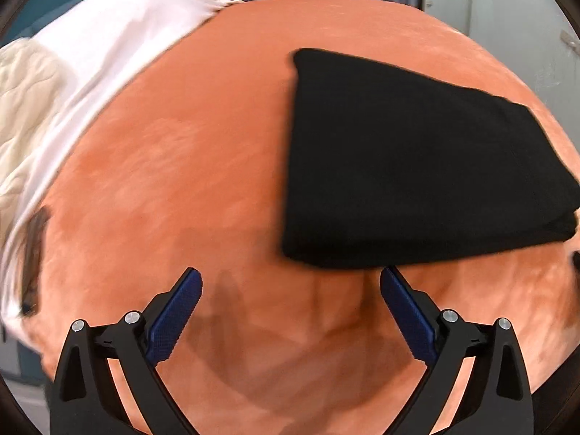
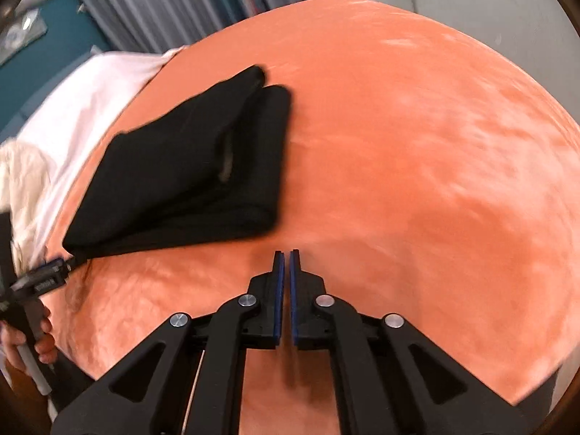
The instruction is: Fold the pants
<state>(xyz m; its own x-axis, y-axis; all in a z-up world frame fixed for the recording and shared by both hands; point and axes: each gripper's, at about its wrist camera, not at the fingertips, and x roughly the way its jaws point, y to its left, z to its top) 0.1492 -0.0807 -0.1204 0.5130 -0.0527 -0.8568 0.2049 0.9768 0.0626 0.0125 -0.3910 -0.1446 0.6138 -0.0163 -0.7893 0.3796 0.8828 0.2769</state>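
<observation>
The black pants [image 1: 409,166] lie folded into a thick rectangle on the orange bed cover [image 1: 188,166]. My left gripper [image 1: 290,281] is open and empty, just in front of the bundle's near edge. In the right wrist view the folded pants [image 2: 188,177] lie to the upper left, with stacked layers showing at their near edge. My right gripper [image 2: 286,253] is shut on nothing, hovering over bare cover just right of the bundle. The left gripper [image 2: 47,277] shows at the left edge, by the bundle's near corner.
A white sheet [image 1: 108,47] and a cream quilt [image 1: 25,108] lie at the bed's left side. Grey curtains [image 2: 163,3] and a pale wall [image 2: 471,0] stand behind the bed. A wide stretch of orange cover [image 2: 435,145] lies right of the pants.
</observation>
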